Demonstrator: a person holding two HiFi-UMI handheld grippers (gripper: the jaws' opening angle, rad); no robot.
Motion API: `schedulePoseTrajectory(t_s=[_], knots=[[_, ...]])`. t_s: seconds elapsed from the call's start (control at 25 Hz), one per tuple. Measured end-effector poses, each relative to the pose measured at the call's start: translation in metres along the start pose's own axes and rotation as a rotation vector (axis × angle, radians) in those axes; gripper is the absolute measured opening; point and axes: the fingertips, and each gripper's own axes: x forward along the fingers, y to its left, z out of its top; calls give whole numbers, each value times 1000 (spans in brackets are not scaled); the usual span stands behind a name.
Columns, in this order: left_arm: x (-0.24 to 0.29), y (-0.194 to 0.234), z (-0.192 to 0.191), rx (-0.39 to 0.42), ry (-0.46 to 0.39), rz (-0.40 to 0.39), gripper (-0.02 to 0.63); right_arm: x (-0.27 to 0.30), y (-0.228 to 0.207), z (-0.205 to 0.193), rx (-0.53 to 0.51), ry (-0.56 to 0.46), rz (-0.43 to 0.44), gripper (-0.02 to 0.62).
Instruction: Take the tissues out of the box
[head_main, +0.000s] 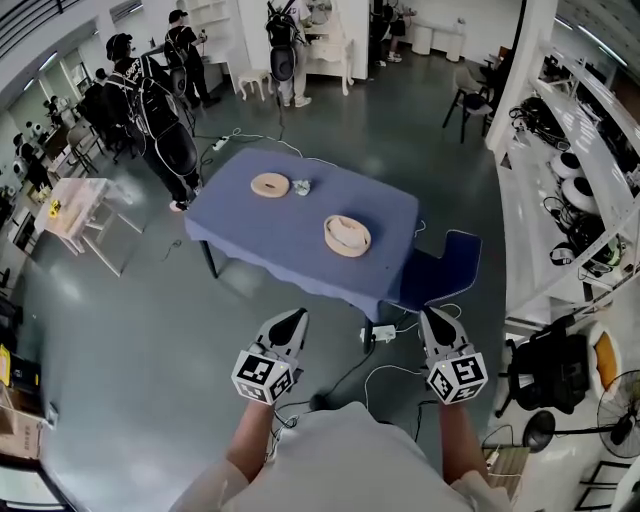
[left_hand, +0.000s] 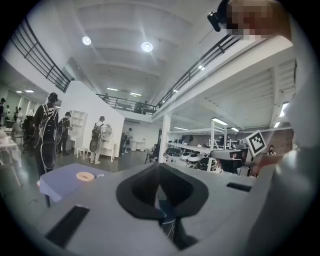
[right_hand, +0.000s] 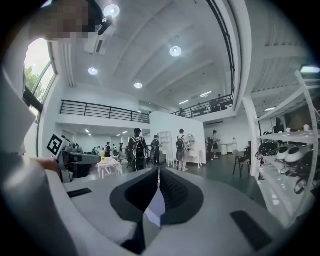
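Observation:
A table under a blue cloth (head_main: 290, 235) stands some way ahead of me. On it lie two round wooden pieces, one at the back (head_main: 269, 184) and one nearer the right (head_main: 347, 236), with a small white crumpled thing (head_main: 301, 186) beside the back one. I can make out no tissue box. My left gripper (head_main: 293, 318) and right gripper (head_main: 432, 315) hang side by side over the floor, well short of the table, both shut and holding nothing. In the left gripper view the jaws (left_hand: 160, 167) meet, and the table (left_hand: 65, 184) shows far left. The right gripper's jaws (right_hand: 159, 171) also meet.
A blue chair (head_main: 442, 268) stands at the table's near right corner, with cables (head_main: 385, 335) on the floor under it. White shelving (head_main: 575, 190) with gear runs down the right. Several people (head_main: 150, 110) stand at the back left near a small white table (head_main: 85, 215).

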Motion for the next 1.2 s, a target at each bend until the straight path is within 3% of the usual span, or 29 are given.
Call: schedulePoseTrajectory(t_s=[0.64,1.0,1.2], knots=[[2,13,-15,13,42,-24,9,9,8,-13,44,26,-46,37],[1,40,-22,-10,55,-44,104,32,21,-22,49,57,-72,37],[-9,59,-26,-17,61,-56,104,47,37,-26,42,63,-84,37]])
